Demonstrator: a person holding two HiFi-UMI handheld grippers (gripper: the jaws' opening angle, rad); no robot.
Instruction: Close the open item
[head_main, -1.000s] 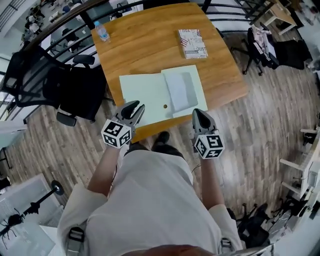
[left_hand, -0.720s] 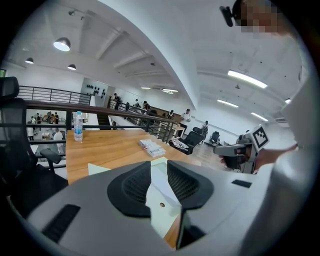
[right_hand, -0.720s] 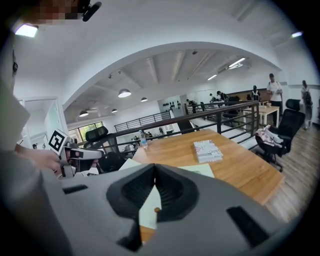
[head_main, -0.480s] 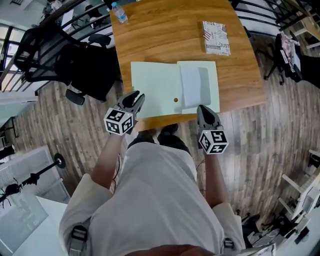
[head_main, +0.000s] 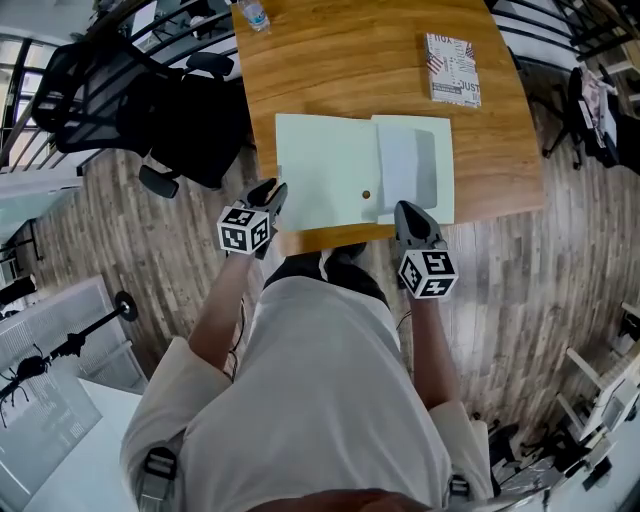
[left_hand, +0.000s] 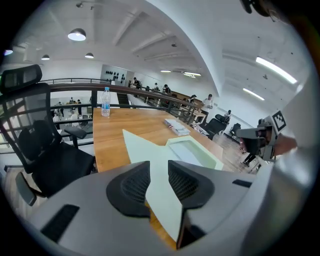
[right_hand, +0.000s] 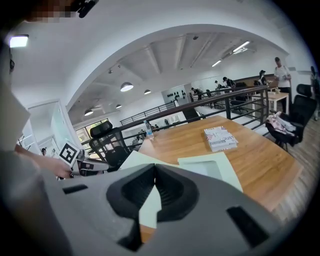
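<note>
Left tongs (head_main: 272, 191): released, jaws just widening, beside folder's 8 o'clock edge.
Right tongs (head_main: 404, 208): clenched, empty, at folder's 5 o'clock.
Folder (head_main: 330, 165): open on worktop (head_main: 330, 60).

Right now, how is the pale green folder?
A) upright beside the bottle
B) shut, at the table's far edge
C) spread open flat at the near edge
C: the folder lies flat, both halves spread, at the near edge of the table, far from the bottle.

wooden table (head_main: 330, 70) | open green folder (head_main: 325, 170) | book (head_main: 453, 68) | water bottle (head_main: 255, 14)
</note>
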